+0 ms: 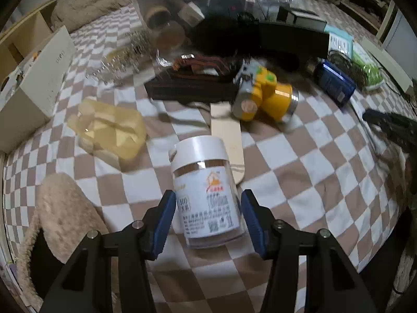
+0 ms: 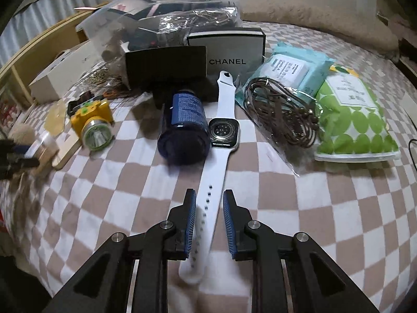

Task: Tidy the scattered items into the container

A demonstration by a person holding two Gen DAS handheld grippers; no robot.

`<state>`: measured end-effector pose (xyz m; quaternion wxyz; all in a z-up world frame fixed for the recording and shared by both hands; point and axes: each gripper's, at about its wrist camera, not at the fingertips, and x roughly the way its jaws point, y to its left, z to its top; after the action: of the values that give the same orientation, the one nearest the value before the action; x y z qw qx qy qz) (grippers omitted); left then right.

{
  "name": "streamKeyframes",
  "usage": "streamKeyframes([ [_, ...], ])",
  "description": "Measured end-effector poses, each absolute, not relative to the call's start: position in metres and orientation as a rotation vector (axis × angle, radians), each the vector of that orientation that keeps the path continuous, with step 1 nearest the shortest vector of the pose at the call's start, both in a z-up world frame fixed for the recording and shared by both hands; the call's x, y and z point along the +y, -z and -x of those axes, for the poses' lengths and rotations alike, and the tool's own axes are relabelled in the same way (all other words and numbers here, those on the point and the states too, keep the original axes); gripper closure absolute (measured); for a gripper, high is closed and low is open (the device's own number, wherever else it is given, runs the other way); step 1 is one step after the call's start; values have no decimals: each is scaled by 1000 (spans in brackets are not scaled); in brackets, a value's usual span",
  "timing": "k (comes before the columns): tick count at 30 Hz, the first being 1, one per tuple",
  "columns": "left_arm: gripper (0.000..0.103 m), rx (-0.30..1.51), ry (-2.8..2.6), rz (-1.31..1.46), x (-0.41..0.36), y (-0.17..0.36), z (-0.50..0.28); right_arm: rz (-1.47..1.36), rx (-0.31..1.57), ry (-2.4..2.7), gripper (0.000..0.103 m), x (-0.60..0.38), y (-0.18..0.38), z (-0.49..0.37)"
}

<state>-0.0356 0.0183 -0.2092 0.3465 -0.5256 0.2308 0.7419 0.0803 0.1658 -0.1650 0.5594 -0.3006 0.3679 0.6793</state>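
Observation:
A clear jar [image 1: 206, 190] with a white lid and a white label lies on the checked bedspread [image 1: 312, 172]. My left gripper [image 1: 208, 198] is around its lower half, both blue pads against its sides. In the right wrist view a white smartwatch [image 2: 223, 131] lies face down, and its strap [image 2: 208, 203] runs between the fingers of my right gripper [image 2: 208, 195]. The jaws there stand narrow, with the pads at the strap's two edges. The strap's free end reaches back under the fingers.
On the bed lie a yellow headlamp [image 1: 263, 96], a blue bottle [image 2: 183, 130], a bag of brown cord [image 2: 281, 109], two wipe packs [image 2: 354, 120], a black box [image 2: 166, 65], a Chanel box [image 2: 229, 47] and a clear bag [image 2: 161, 13]. A white box [image 1: 39, 78] stands at the left edge.

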Motion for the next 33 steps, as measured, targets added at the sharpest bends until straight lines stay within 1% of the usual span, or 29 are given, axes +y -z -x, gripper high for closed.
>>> streamKeyframes([
  [2,51,612,-1914,1364,18,212,32,710,873,-1586,81,171,167,-80],
  [3,51,618,-1911,1359,18,211,31,711,873,-1581,79,173,169,-79],
  [4,51,620,-1906,1359,18,211,30,715,873,-1574,62,175,170,-78],
  [5,51,626,-1899,1365,18,211,28,720,871,-1567,33,177,171,-76],
  [6,51,635,-1894,1365,18,211,26,726,864,-1564,26,179,171,-75],
  [7,51,648,-1887,1359,18,211,23,730,857,-1569,26,180,172,-73],
  [12,52,667,-1836,1351,17,212,9,745,829,-1572,27,187,179,-69],
  [14,53,669,-1806,1349,18,211,3,767,793,-1569,42,189,183,-66],
  [15,53,670,-1794,1347,19,211,2,763,785,-1574,43,188,184,-65],
  [17,53,661,-1753,1341,21,210,-5,753,778,-1587,59,186,184,-65],
  [18,53,656,-1730,1338,23,210,-8,751,776,-1597,63,184,183,-65],
  [20,53,683,-1695,1310,28,209,-19,751,772,-1602,75,183,182,-66],
  [21,53,696,-1681,1294,31,209,-23,746,779,-1611,78,182,181,-67],
  [33,53,709,-1567,1226,57,205,-46,764,822,-1677,79,138,180,-68],
])
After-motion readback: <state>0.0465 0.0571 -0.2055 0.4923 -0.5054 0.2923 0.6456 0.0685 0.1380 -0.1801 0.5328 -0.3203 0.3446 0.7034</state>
